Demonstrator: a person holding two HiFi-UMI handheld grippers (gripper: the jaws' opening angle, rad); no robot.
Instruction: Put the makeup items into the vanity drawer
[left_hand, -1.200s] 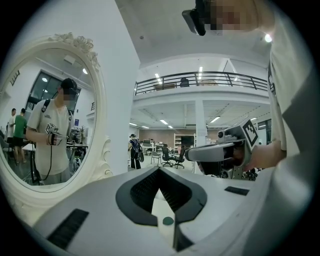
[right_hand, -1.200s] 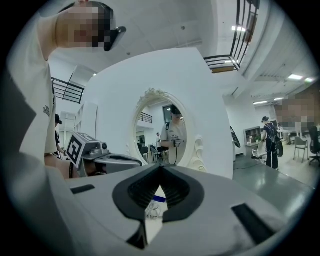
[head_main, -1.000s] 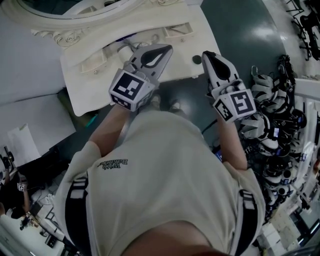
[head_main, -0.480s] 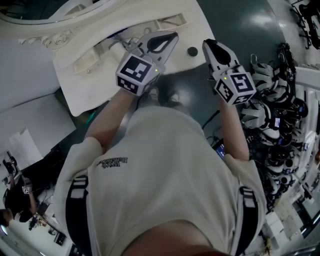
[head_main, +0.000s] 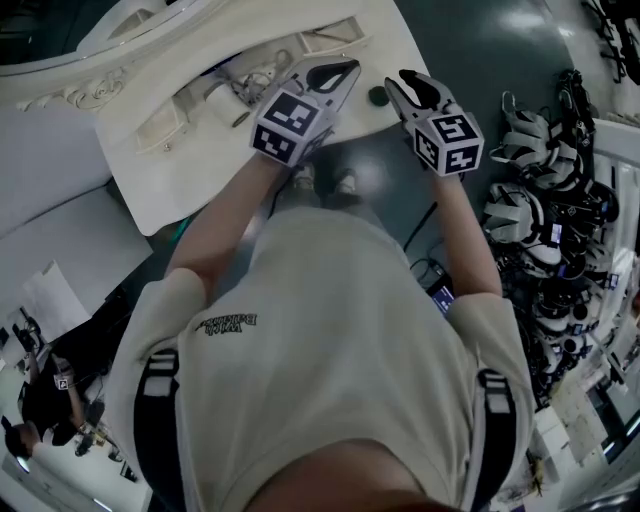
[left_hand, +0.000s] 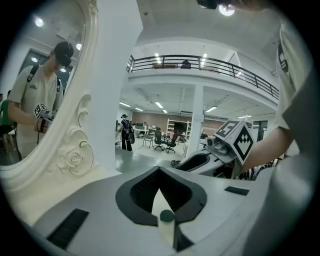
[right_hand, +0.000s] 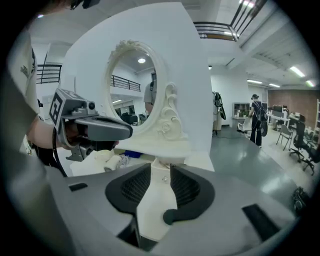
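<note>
Head view looks down; gripper views face the vanity (head_main: 160, 190).

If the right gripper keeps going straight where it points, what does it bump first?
Probably the front of the vanity below the mirror, near a little knob, though depth is unclear. On the right gripper the jaws have just been opening, nothing gripped between them.

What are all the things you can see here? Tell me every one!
vanity table: one, cream, in front of the person.
mirror: one, cream carved frame, standing on the vanity.
makeup items: several, white and blue, jumbled on the vanity; too small to count.
round thing: one, dark, near the vanity's front edge.
gear pile: many pieces, black and white, on the floor at the right.
left gripper: one, grey, over the vanity, jaws together.
right gripper: one, grey, beside it, jaws just been opening, nothing between them.
shirt: one, beige.
</note>
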